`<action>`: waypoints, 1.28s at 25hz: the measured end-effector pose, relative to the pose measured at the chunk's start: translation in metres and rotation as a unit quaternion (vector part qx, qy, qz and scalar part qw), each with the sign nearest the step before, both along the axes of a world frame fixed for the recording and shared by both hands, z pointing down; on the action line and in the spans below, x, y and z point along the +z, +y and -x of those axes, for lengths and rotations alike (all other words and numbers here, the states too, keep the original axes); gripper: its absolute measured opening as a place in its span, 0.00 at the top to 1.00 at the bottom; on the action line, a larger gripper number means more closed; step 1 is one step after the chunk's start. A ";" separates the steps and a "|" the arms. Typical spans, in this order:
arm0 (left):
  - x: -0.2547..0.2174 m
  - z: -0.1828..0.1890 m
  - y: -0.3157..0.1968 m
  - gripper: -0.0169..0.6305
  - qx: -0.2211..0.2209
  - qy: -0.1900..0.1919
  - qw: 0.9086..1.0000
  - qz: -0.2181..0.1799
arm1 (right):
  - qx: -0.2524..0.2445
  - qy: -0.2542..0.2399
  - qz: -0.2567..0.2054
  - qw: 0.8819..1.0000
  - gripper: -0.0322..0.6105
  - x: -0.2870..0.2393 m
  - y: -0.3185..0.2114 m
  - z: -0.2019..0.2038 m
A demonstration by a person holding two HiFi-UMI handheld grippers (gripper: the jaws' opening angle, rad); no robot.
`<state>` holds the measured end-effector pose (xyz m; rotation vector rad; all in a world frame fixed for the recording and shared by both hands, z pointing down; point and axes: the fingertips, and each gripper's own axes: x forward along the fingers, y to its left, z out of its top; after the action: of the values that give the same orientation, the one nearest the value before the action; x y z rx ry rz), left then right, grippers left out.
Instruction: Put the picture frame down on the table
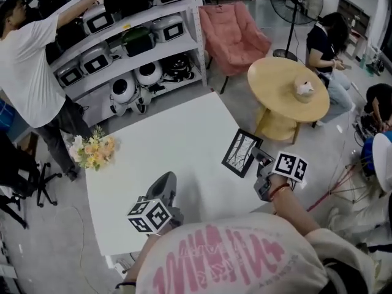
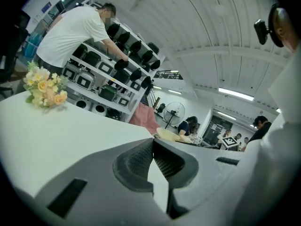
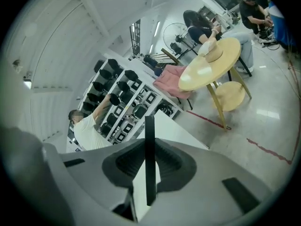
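As the right gripper (image 1: 257,157) clamps the picture frame (image 1: 240,153), it tilts slightly downward.

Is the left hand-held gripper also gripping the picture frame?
No, the left hand-held gripper is shut on nothing; only the right hand-held gripper clamps the picture frame.

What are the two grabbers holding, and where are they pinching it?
The right gripper pinches the picture frame by its black side edge. The left gripper holds nothing; its jaws are together.
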<state>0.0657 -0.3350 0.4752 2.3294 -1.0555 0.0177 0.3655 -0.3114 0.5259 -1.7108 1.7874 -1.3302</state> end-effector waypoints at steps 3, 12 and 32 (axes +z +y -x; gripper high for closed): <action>-0.001 0.028 0.002 0.97 -0.052 -0.002 0.999 0.005 | -0.024 0.002 0.007 1.000 0.84 0.002 -0.023 0.003; -0.002 0.072 0.026 0.97 -0.165 0.001 0.986 0.030 | -0.080 0.018 0.042 0.996 0.84 0.013 -0.073 -0.002; 0.002 0.120 0.112 0.97 -0.338 -0.021 0.939 0.050 | -0.066 -0.067 0.049 0.994 0.84 0.056 -0.133 -0.018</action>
<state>-0.0548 -0.2232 0.4773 1.7747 -1.7774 -0.1394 0.3839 -0.4442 0.5821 -1.5335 1.8113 -1.5734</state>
